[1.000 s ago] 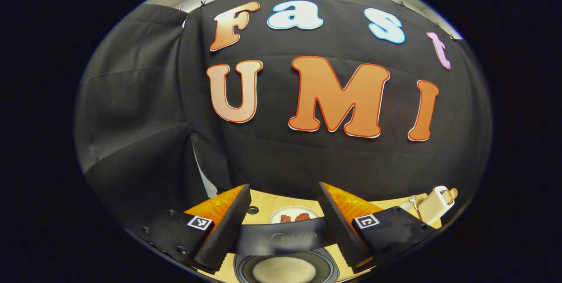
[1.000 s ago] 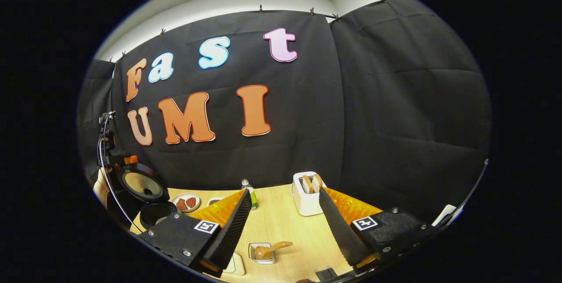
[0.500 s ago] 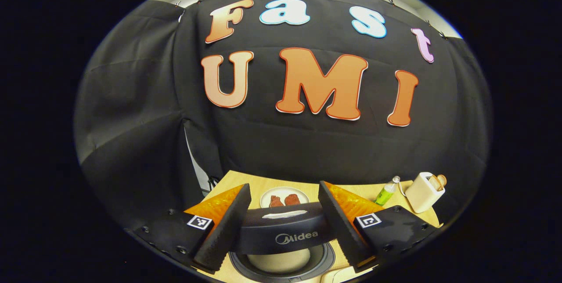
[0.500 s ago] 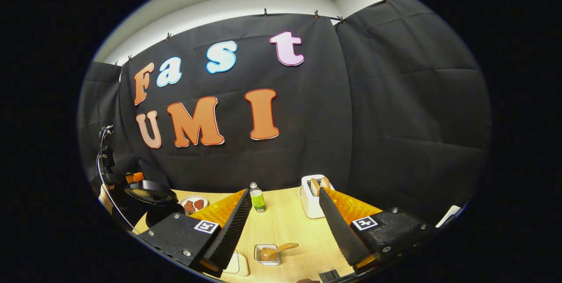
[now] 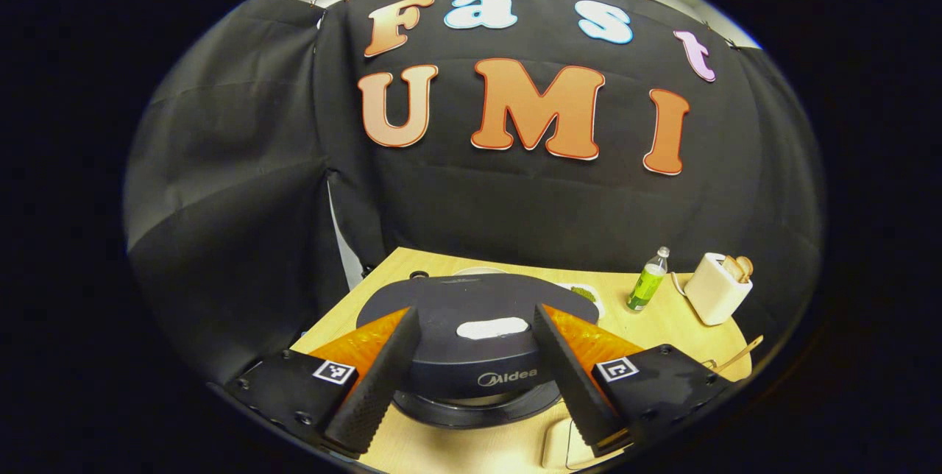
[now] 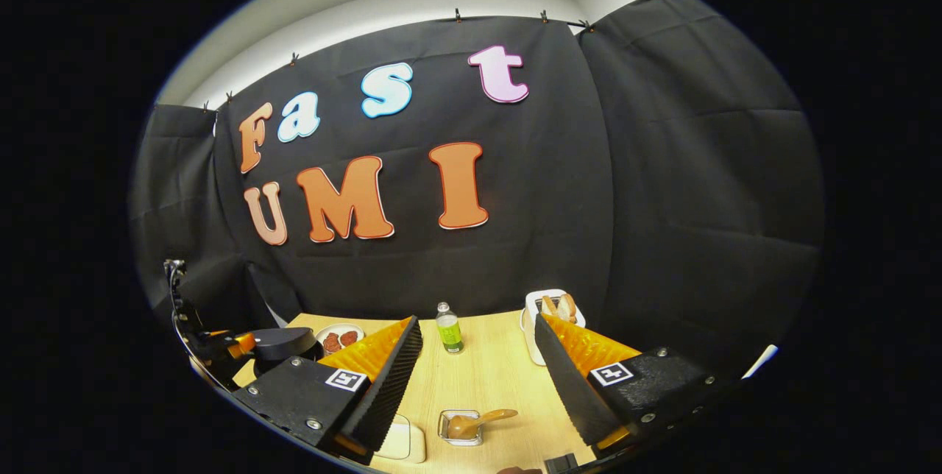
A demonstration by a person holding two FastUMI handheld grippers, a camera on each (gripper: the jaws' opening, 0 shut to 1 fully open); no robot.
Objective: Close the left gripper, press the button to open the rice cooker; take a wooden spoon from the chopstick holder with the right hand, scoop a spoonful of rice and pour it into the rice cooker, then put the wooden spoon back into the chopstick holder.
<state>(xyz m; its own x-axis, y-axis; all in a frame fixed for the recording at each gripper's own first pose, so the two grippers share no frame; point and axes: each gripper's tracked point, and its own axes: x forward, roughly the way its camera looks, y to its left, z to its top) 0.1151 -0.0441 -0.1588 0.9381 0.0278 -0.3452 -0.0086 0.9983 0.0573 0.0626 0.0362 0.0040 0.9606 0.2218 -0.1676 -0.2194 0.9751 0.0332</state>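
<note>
Wooden spoon (image 6: 478,421) lies just ahead of the right tool (image 6: 471,378) — handle pointing right — both tools gaping, empty; left tool (image 5: 471,378) straddles the rice cooker (image 5: 471,334).

The left gripper view looked from just above the rice cooker (image 5: 471,334), close in, facing forward and slightly down across the lid toward the back cloth wall, with the wooden table (image 5: 662,319) stretching off to its right. The right gripper view sat farther back and higher over the table (image 6: 478,378), facing the same back wall and the corner where the cloth panels met. Both views shared the green bottle (image 5: 647,284) (image 6: 449,328), the toaster (image 5: 715,287) (image 6: 553,312) and the wooden spoon (image 5: 738,353) (image 6: 478,421). The right gripper view also took in the rice cooker (image 6: 283,345) low at its left edge, well off.
</note>
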